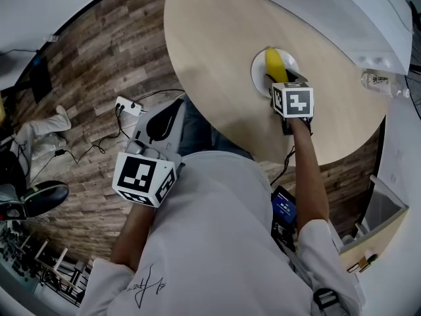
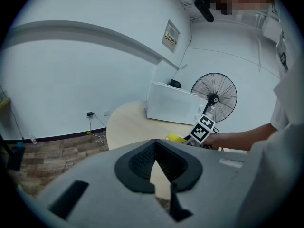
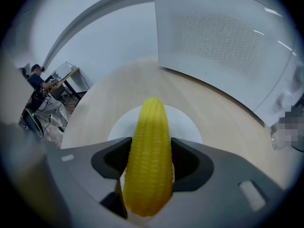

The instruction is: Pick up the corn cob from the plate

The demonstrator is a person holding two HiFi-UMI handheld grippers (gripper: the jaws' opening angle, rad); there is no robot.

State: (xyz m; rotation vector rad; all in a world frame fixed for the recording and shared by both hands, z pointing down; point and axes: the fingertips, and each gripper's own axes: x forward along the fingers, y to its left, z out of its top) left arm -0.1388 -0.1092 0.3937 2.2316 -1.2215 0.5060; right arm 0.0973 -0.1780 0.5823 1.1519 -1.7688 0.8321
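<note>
A yellow corn cob stands lengthwise between the jaws of my right gripper, which is shut on its lower half. Its tip points out over the white plate. I cannot tell whether the cob still touches the plate. From the head view, the corn cob and right gripper are over the plate on the round wooden table. My left gripper hangs off the table's near edge, above the floor. In its own view the left gripper is shut with nothing in it.
A large white box stands at the back of the table, with a clear bottle at the right edge. A power strip with cables lies on the wooden floor. A standing fan is behind the table.
</note>
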